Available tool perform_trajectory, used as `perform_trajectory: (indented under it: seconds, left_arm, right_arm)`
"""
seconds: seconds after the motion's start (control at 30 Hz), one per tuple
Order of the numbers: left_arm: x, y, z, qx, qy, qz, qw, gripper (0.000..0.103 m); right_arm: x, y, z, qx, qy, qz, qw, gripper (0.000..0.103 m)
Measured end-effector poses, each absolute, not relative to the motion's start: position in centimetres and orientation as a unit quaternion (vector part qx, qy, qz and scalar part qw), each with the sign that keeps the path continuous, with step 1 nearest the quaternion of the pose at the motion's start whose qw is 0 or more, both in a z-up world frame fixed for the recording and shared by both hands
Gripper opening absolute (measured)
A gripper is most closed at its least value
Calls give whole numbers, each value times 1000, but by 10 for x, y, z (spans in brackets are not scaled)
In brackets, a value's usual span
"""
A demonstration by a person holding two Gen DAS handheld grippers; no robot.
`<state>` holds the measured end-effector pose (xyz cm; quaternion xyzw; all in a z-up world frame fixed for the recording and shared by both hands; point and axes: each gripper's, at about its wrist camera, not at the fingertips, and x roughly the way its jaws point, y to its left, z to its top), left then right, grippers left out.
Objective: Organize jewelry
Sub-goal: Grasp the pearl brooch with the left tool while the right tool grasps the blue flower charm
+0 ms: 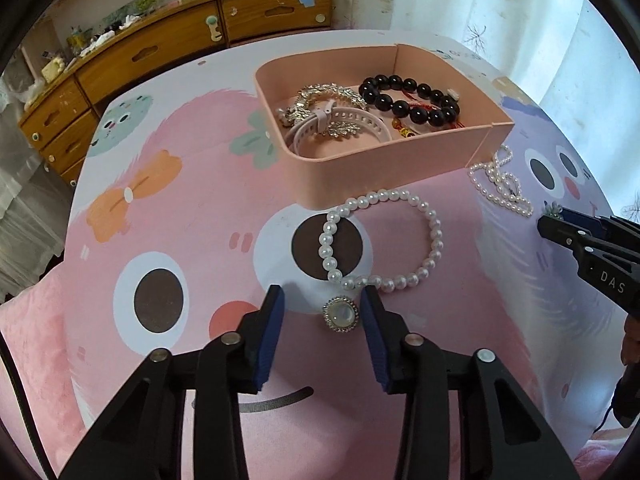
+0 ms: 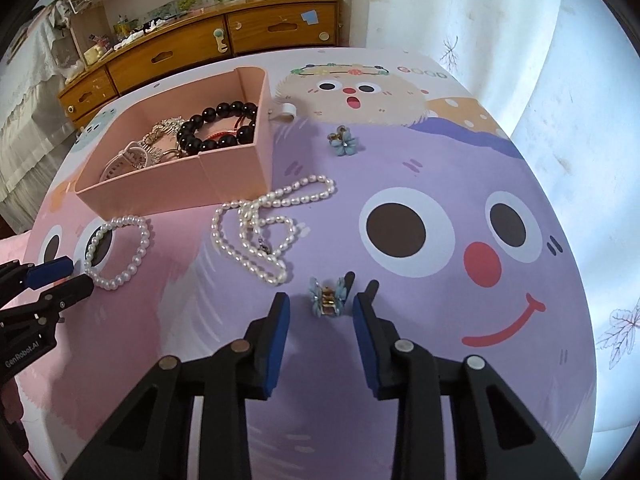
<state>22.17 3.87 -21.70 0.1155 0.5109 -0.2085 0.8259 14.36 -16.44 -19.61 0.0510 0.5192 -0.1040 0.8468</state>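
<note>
On the cartoon-printed mat (image 1: 168, 200), left side, the left gripper (image 1: 323, 300) stands spread, its blue pads either side of a round pearl brooch (image 1: 339, 314) without visibly touching it. Just beyond lies a pearl bracelet (image 1: 380, 240), its far edge at the wall of the pink box (image 1: 400, 156). Inside the box rest a black bead bracelet (image 1: 412, 98), a rhinestone piece (image 1: 332, 96) and a white strap (image 1: 340, 126), partly overlapping and hard to separate. Further right, a tangled pearl necklace (image 2: 260, 224) lies beside the box. The right gripper (image 2: 322, 304) stands spread around a blue flower clip (image 2: 327, 297); contact cannot be determined. A second blue flower clip (image 2: 345, 141) lies beyond.
</note>
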Motion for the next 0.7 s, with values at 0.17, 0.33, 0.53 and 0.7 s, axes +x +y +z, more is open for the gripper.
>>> perform_trajectory:
  seconds: [0.17,0.33,0.53,0.7]
  left_arm:
    - [216,36,-217,123,502,-224,826,15]
    - [210,38,-216,110,505,-221,827,15]
    - [203,38,-215,110,508,-225,824,15]
    - [196,40,-205,94,512,-225,824,15]
  right_arm:
    - [146,-161,-196,52,518,-103,847,19]
    - [147,-159,-196,56,519,-94,848,16]
    - [147,-152,-194,65,518,-77,849,16]
    - [147,-142,-187,71,511,-55,855,16]
